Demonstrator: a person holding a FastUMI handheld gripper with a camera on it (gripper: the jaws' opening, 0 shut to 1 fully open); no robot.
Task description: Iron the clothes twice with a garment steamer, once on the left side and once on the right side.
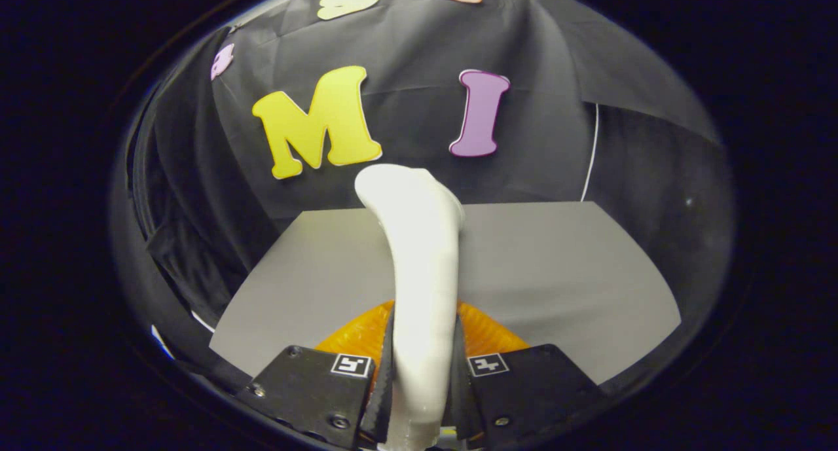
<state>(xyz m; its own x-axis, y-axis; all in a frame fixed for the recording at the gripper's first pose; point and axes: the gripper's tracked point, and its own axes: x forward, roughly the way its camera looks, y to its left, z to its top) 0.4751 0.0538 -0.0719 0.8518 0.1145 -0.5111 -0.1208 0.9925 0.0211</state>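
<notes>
Grey tabletop against black cloth wall, white cord hanging down wall at the right. Gripper clenched on white garment steamer, both black fingers pressing its handle, steamer rising ahead between them, head curving up. Orange ribbed garment on the table just under and behind the steamer, mostly hidden.

My gripper has both fingers pressed on the white steamer, which covers the middle of the orange garment. My finger blocks cover its near part, so I cannot tell its shape. The steamer's lower end runs out of sight between my fingers.
</notes>
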